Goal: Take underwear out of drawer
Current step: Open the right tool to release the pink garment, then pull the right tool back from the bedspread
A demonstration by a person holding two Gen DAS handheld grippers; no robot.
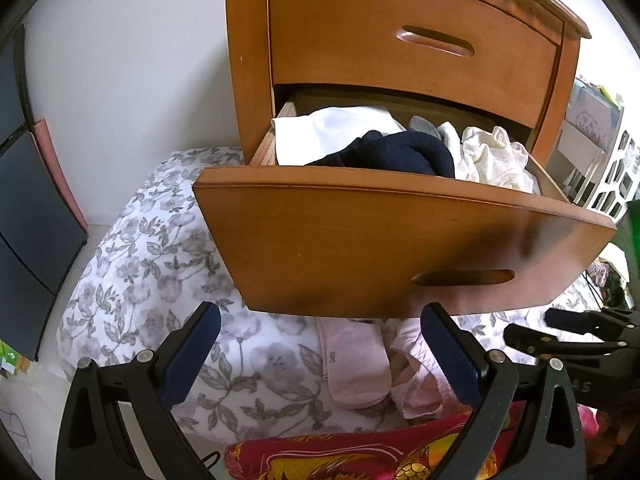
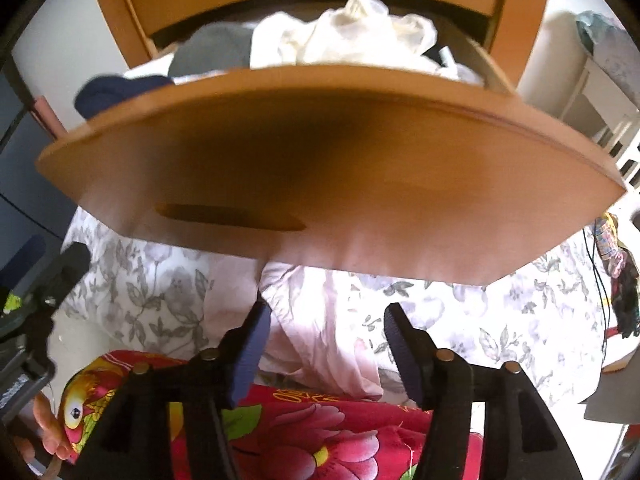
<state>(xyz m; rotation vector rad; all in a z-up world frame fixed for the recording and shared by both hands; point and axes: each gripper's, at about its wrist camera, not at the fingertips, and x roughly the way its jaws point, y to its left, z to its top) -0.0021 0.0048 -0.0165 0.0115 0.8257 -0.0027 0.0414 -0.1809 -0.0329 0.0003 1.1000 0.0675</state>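
Right wrist blurred, drawer [image 2: 320, 152] hides underwear [image 2: 320, 320]

Grey-floral white quilt [image 1: 160, 248] beside a red flowered blanket [image 2: 320, 432].

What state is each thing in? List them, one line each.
Lower drawer: pulled open, clothes inside.
Upper drawer: closed.
Pink underwear: out, lying on the floral bedding.
Left tongs: open, empty.
Right tongs: open, above the pink underwear.
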